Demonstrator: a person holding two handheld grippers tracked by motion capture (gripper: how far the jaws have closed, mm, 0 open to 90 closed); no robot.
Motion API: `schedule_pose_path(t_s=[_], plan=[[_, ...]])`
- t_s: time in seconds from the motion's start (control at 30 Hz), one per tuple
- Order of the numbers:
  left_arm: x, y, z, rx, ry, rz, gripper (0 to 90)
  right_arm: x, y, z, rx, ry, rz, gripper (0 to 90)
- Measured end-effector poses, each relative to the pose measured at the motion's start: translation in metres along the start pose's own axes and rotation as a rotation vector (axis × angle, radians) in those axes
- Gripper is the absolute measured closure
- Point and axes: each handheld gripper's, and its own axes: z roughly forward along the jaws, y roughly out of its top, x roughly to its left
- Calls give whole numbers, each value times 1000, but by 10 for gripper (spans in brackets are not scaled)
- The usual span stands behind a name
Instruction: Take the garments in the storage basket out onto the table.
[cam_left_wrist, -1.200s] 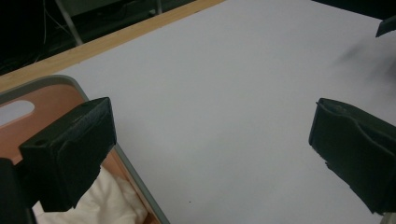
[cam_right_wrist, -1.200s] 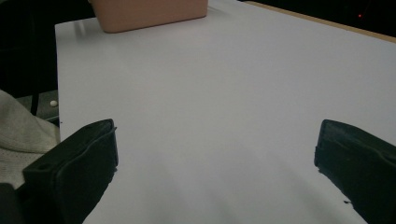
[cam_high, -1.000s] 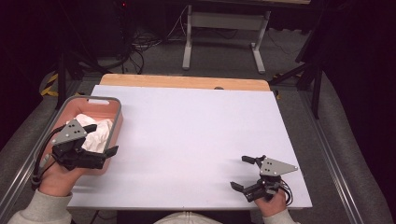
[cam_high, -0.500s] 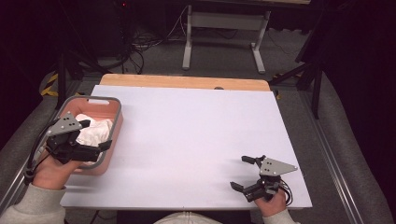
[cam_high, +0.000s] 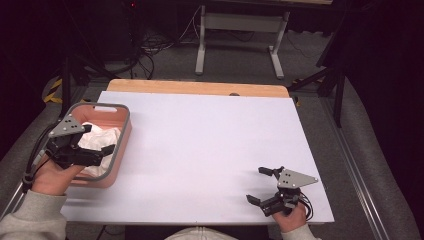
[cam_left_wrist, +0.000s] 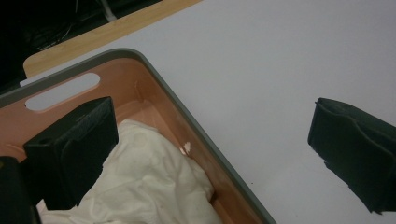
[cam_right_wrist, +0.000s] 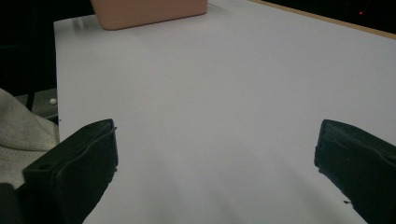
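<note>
A pink basket with a grey rim (cam_high: 123, 125) stands at the table's left edge, and a crumpled white cloth (cam_high: 102, 136) lies in it. My left gripper (cam_high: 97, 142) is open and straddles the basket's near right rim. In the left gripper view, one jaw hangs over the cloth (cam_left_wrist: 149, 186) inside the basket (cam_left_wrist: 187, 112) and the other over bare table. My right gripper (cam_high: 256, 185) is open near the table's front right corner with nothing between its jaws. In the right gripper view the gripper (cam_right_wrist: 215, 135) faces across the table toward the basket (cam_right_wrist: 149, 11).
A white sheet (cam_high: 210, 140) covers the table, and a wooden strip (cam_high: 200, 87) shows along the far edge. Beyond it stand a metal table frame (cam_high: 240, 30) and cables on a dark floor. A grey sleeve (cam_right_wrist: 18, 130) lies by the front edge.
My left gripper has shifted slightly left and farther back over the basket. The right gripper and the basket have stayed put.
</note>
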Motion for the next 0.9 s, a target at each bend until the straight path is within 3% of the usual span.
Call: schedule_pose_path(t_s=[0.37,0.9], plan=[[11,3,5,29,4,-11,25,0,0,0,4,3,1,2],[35,-3,23,96,24,-64,28,0,0,1,6,2,2,2]])
